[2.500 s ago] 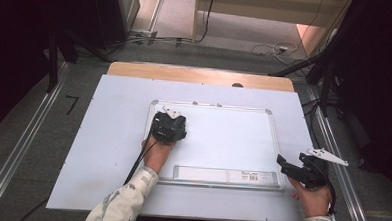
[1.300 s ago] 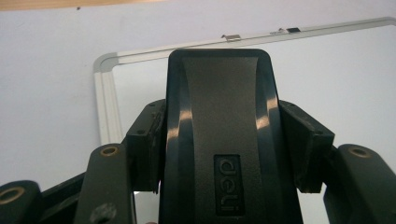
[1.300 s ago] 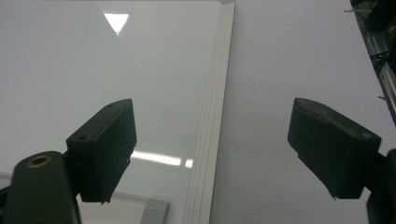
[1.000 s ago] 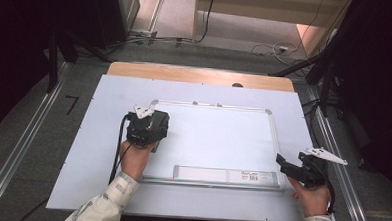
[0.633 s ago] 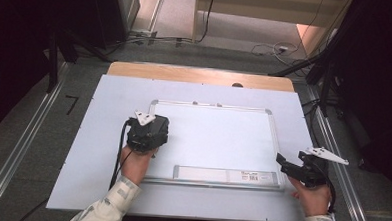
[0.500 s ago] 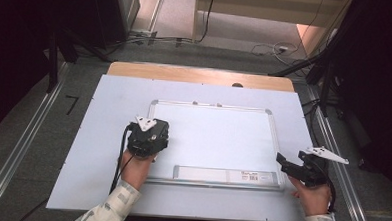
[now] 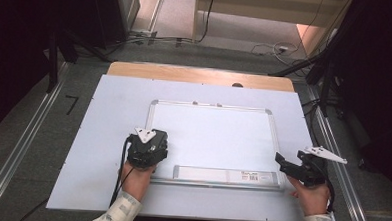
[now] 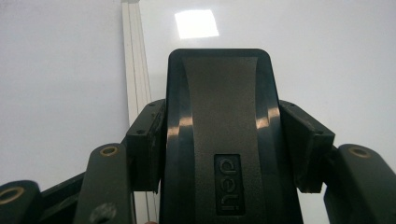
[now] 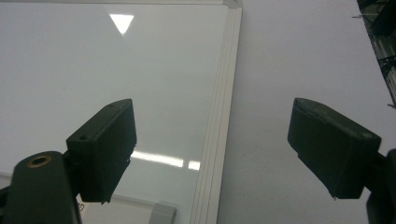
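A white whiteboard (image 7: 213,134) with a silver frame lies flat on the table. My left gripper (image 7: 147,147) hovers over the board's near left corner, shut on a black board eraser (image 8: 219,126) marked "deli". In the left gripper view the jaws press on both sides of the eraser, and the board's left frame edge (image 8: 135,70) runs beside it. My right gripper (image 7: 284,162) is at the board's near right corner, open and holding nothing. In the right gripper view its jaws stand wide apart on either side of the board's right frame edge (image 9: 219,116).
A silver pen tray (image 7: 226,175) runs along the board's near edge. The board rests on a white sheet (image 7: 109,111) over a wooden table (image 7: 200,74). Dark stands and cables surround the table on the floor.
My left gripper has carried the eraser across the board's left side toward the near edge and sunk a little. The right gripper has stayed put.
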`<state>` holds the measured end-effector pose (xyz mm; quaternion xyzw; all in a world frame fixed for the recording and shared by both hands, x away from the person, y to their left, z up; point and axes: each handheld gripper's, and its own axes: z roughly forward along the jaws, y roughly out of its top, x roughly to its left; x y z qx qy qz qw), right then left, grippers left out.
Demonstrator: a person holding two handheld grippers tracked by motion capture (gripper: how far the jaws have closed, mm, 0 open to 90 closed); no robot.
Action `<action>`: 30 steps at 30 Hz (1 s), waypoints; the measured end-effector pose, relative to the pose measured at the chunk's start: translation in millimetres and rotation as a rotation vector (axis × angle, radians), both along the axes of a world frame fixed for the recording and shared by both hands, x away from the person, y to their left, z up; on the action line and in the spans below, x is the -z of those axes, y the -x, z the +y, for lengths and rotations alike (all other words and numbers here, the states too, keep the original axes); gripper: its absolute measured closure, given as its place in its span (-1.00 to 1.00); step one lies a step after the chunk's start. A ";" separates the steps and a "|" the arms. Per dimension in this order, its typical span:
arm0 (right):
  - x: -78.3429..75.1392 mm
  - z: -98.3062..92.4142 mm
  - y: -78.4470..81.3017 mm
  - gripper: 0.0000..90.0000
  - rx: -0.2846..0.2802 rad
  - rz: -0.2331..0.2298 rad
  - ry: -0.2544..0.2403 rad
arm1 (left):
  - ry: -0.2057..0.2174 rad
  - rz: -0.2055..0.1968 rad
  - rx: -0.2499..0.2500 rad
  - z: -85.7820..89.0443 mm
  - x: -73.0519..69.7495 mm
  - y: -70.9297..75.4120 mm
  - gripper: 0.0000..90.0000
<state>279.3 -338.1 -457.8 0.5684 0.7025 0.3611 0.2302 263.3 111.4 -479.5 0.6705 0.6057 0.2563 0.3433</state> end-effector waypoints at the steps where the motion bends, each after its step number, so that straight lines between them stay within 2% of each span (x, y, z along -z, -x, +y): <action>1: 0.1 0.2 -0.1 -0.68 0.000 0.000 0.000 | -0.001 0.000 -0.003 -0.6 1.0 0.1 -0.10; 6: 0.1 -0.2 0.0 -0.68 -0.001 0.000 0.000 | -0.011 0.008 -0.024 -3.2 5.9 0.8 -0.10; 9: 0.2 -0.2 -0.2 -0.68 0.000 0.000 0.000 | -0.003 0.013 -0.039 -4.3 9.1 1.2 -0.10; 14: 0.0 -0.2 0.1 -0.68 0.000 0.000 0.001 | -0.018 0.020 -0.056 -4.0 13.2 0.0 -0.10; 17: 0.2 -0.1 -0.2 -0.68 -0.001 0.001 0.002 | -0.021 0.035 -0.061 -4.9 17.8 -1.4 -0.10; 19: 0.2 0.0 -0.2 -0.68 -0.001 0.000 0.001 | -0.035 0.037 -0.062 -6.4 18.4 -1.6 -0.11; 21: 0.2 -0.3 -0.1 -0.68 -0.002 -0.001 0.001 | -0.021 0.025 -0.071 -5.5 17.8 -0.9 -0.13; 24: 0.2 -0.5 -0.1 -0.68 0.000 0.002 0.001 | -0.020 0.023 -0.061 -2.8 13.6 -0.8 -0.28; 28: 0.2 -0.3 0.1 -0.68 -0.002 0.000 0.002 | -0.039 0.026 -0.046 -0.4 10.1 -1.7 -0.29; 30: 0.1 -0.5 0.2 -0.69 -0.001 0.000 0.002 | -0.063 0.014 -0.035 -3.8 8.8 0.0 -0.22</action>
